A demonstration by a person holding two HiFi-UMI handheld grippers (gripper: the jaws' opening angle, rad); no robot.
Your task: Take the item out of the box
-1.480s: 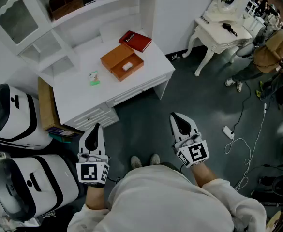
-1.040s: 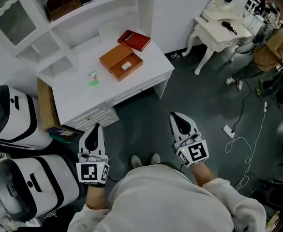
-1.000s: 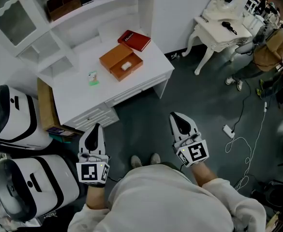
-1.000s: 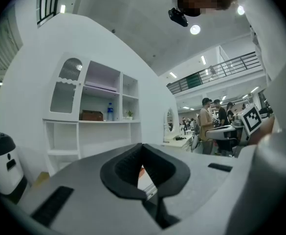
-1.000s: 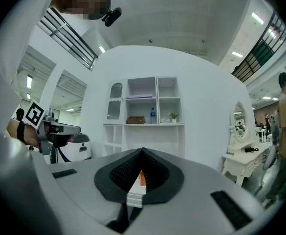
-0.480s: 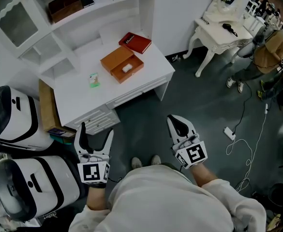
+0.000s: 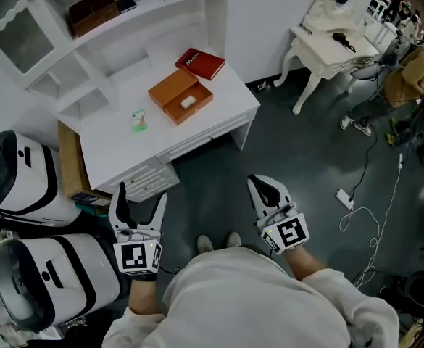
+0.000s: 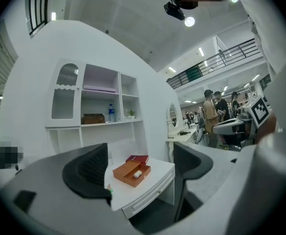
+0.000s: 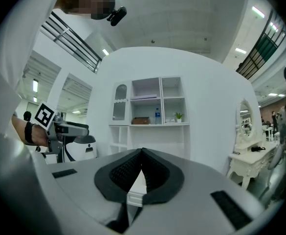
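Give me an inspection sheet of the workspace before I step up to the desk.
Surface: white desk with drawers, mostly bare.
Job's things: open orange box on the desk, lid folded to one side; small white item lying inside, not yet taken out.
Clutter: dark red flat case behind the box; small green-and-white packet near the desk's middle.
Grippers: left gripper jaws opening, nothing between them; right gripper jaws together, empty; both short of the desk.
Cables: white plug block with cable on the floor at right.
Surroundings: white shelf unit behind the desk; white dressing table at right; white-and-black rounded machines at left; people far right.
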